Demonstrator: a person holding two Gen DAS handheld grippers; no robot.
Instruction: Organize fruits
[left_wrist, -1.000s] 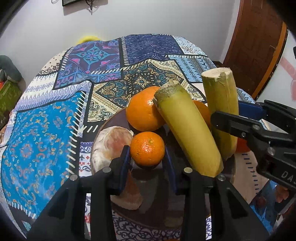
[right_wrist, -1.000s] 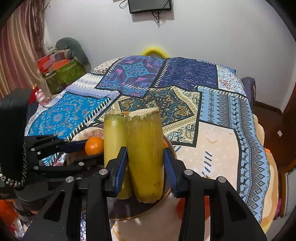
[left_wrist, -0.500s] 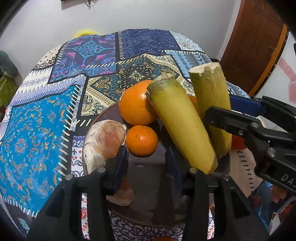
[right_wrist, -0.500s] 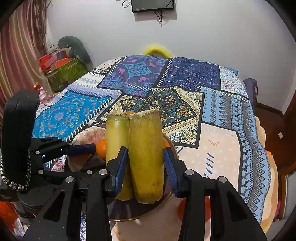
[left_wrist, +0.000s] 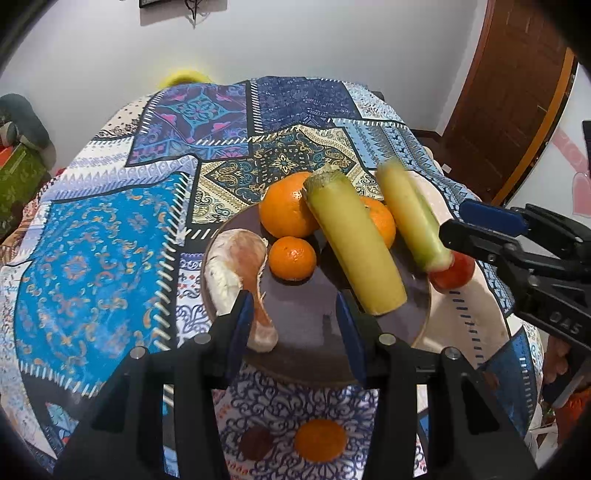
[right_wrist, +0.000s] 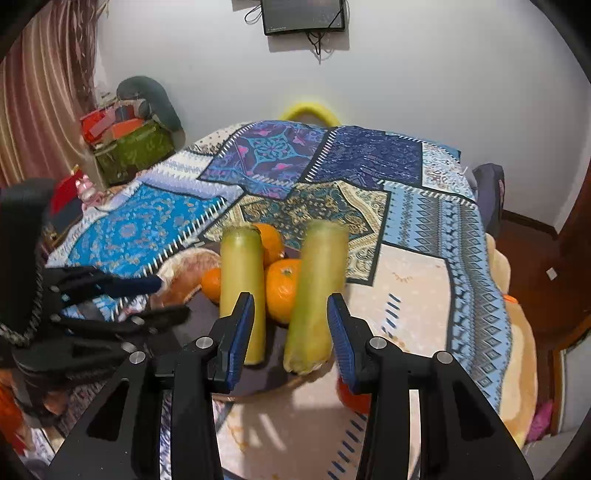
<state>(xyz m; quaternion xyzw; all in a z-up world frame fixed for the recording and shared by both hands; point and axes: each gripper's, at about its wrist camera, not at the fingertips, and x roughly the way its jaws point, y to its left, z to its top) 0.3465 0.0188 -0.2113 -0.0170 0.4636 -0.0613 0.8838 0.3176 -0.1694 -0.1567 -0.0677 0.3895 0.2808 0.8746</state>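
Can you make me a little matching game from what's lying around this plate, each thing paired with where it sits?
Things:
1. pomelo
2. small orange
3. red fruit
4. orange slice

Places:
A. off the plate, past its right rim
B. on the cloth near the camera, below the plate
C. on the plate's left edge
D. on the plate, right beside the pomelo

Pairs: 1-C, 2-D, 3-A, 4-B
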